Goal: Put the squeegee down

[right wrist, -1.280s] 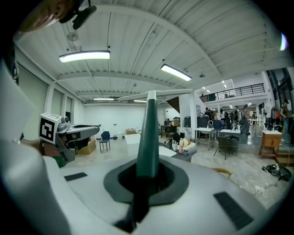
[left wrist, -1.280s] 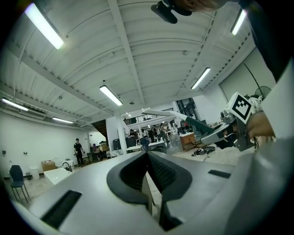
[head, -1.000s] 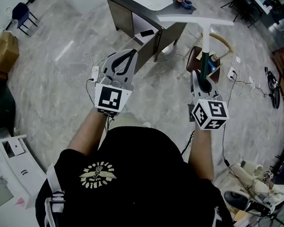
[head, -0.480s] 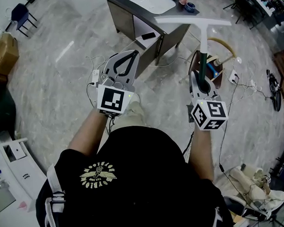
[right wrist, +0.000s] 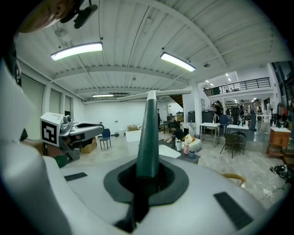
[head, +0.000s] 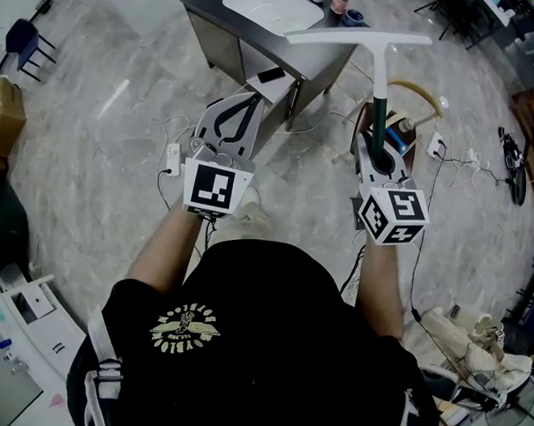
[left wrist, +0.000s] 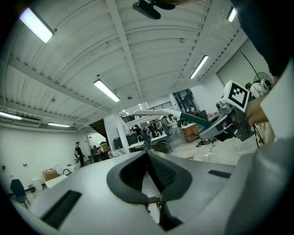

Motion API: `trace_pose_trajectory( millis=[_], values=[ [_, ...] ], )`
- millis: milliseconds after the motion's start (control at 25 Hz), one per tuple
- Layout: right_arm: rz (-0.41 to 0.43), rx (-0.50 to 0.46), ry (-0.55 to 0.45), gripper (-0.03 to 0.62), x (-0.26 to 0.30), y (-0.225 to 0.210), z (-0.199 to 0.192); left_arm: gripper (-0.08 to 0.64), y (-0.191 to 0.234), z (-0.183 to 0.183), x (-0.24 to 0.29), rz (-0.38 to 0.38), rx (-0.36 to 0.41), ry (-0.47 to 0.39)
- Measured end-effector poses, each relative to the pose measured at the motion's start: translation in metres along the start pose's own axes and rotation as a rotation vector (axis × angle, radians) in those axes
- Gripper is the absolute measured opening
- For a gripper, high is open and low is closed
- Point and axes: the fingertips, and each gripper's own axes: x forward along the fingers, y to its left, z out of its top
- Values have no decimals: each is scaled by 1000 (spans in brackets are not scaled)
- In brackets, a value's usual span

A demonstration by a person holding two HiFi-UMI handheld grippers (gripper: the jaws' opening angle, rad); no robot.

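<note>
Green squeegee (head: 379, 76) is hiding its handle end inside my clamping right claw (head: 381, 140). My left claw (head: 246, 99) is hanging closed, empty.

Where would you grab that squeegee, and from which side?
By its dark green handle, coming from the free end, in line with the shaft. That part is slim enough for two jaws; the white blade crosses the far end, wide and thin. The right gripper holds it just so.

Marble floor (head: 93, 156) carries cables (head: 463, 163); grey table (head: 205, 15) bears a white tray (head: 261, 9)
</note>
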Motion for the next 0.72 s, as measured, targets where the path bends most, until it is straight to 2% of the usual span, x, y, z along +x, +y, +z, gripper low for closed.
trace_pose_trajectory(
  millis=[360, 720],
  values=[
    [-16, 22, 6, 29, 71, -11, 25, 24, 58, -19, 54, -22, -21, 15],
    [-30, 30, -2, 29, 135, -9, 49, 25, 111, -32, 93, -49, -20, -17]
  ],
)
